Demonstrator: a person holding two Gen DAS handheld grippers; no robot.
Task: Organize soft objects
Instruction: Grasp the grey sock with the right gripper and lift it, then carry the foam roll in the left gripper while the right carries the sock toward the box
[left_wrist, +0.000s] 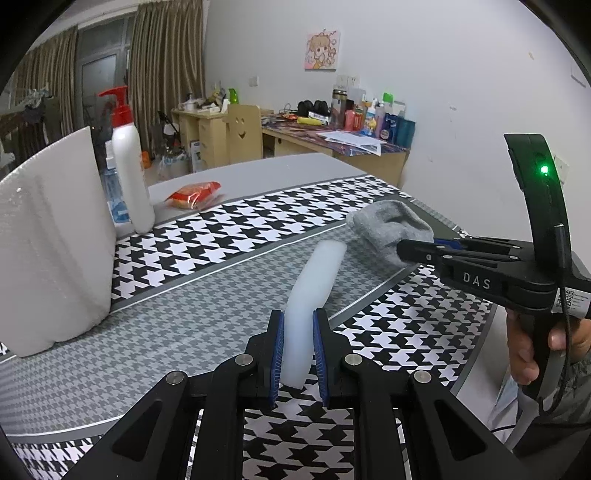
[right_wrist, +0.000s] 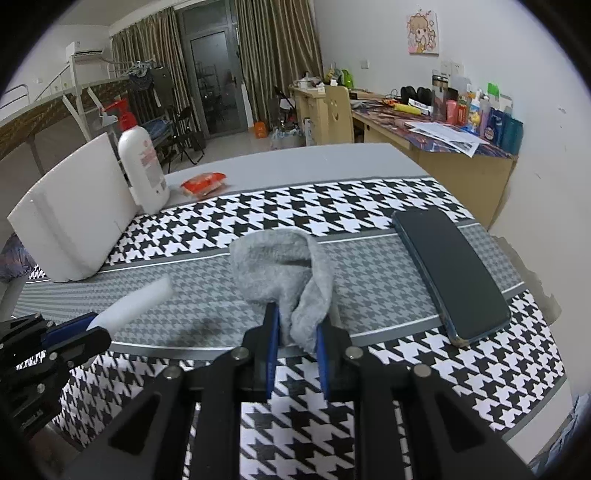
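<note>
A white foam cylinder (left_wrist: 310, 306) is clamped between the blue pads of my left gripper (left_wrist: 298, 354), its far end pointing away over the houndstooth cloth. It also shows in the right wrist view (right_wrist: 136, 302), with my left gripper (right_wrist: 70, 332) at the lower left. My right gripper (right_wrist: 295, 343) is shut on a grey sock (right_wrist: 284, 273), whose open cuff stands up in front of the fingers. In the left wrist view my right gripper (left_wrist: 410, 251) holds the grey sock (left_wrist: 391, 225) at the right.
A white foam block (right_wrist: 74, 221) stands at the left, a white pump bottle (right_wrist: 142, 162) beside it. A red snack packet (right_wrist: 203, 184) lies behind. A dark phone (right_wrist: 450, 277) lies at the right on the table (right_wrist: 295, 162).
</note>
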